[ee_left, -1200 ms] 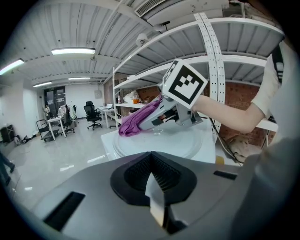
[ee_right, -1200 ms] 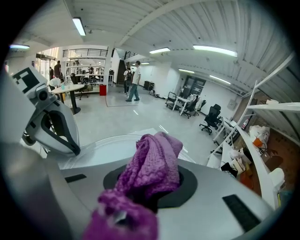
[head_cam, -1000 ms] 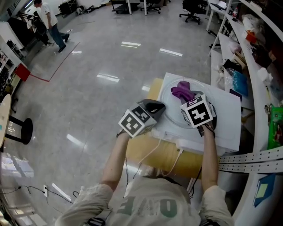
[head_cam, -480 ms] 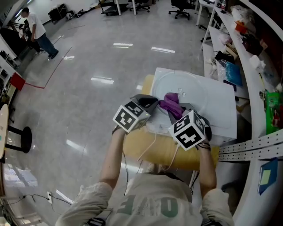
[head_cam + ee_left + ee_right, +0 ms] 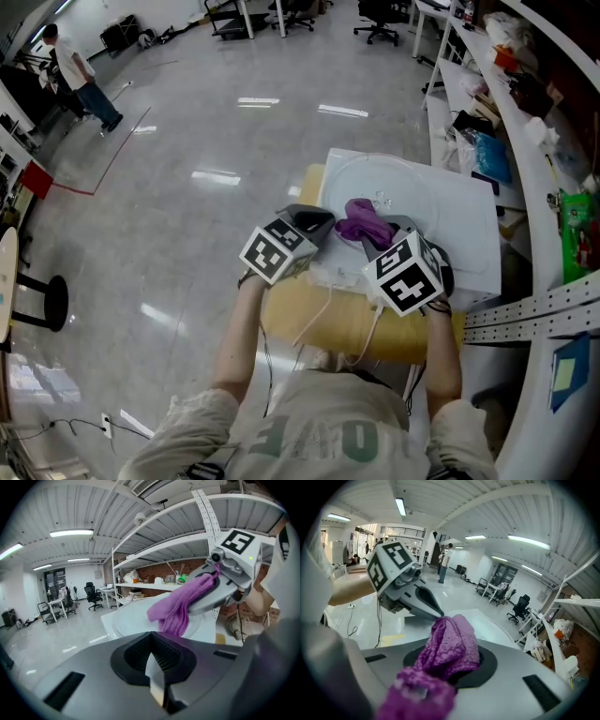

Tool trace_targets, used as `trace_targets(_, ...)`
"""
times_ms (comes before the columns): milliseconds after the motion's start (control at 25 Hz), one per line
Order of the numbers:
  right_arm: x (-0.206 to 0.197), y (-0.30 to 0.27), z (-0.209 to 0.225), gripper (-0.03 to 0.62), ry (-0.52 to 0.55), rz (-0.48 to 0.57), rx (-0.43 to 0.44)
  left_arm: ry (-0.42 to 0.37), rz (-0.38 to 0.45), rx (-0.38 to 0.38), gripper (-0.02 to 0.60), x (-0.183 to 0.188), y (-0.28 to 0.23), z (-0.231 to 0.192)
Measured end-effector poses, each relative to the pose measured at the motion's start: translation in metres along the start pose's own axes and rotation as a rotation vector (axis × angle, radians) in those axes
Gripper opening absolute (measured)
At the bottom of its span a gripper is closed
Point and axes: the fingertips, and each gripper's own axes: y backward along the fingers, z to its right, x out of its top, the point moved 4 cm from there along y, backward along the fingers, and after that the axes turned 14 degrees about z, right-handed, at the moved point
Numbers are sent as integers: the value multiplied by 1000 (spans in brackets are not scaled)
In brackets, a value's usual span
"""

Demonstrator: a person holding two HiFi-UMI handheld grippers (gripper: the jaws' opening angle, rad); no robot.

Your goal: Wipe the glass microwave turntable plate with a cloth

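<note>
- 2 hand-held grippers meet over the near edge of a white counter (image 5: 469, 234), each on a bare forearm, each with its marker cube facing up.
- 1 glass turntable plate (image 5: 394, 183) lies flat on that counter. Its round rim fills most of the counter's left part.
- The right hand-held gripper (image 5: 377, 242) is clenched on a purple cloth (image 5: 361, 223). In the right gripper view the cloth is bunched through the jaws and spills out on both the near and far sides.
- The cloth hangs from those jaws over the near part of the plate. Whether it touches the glass cannot be told.
- The left hand-held gripper (image 5: 317, 218) sits at the plate's near left rim, just left of the cloth.
- Its jaws are drawn together with a thin pale sliver (image 5: 155, 679) pinched between them. Whether that sliver is the plate's rim or the counter's edge cannot be told.
- The tips of the 2 hand-held grippers point toward each other, close together, with the cloth between them.
- A yellow padded surface (image 5: 319, 328) shows below the counter on the near side, between the person's arms.
- Shelves (image 5: 525, 84) loaded with bags and boxes run along the right.
- The grey floor (image 5: 187, 141) is glossy, a person (image 5: 73, 61) stands at the far left, and office chairs (image 5: 380, 14) are at the far end.
</note>
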Motion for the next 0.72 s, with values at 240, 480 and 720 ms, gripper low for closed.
trace_targets(240, 9, -19, 75, 60, -25, 14, -139, 11, 8, -11, 2, -1, -3, -1)
trace_targets(480, -7, -65, 136, 60, 9, -77, -242, 43, 32, -15, 2, -3, -3, 0)
trace_targets(720, -21, -90, 147, 60, -5, -115, -248, 47, 37, -18, 2, -2, -1, -2)
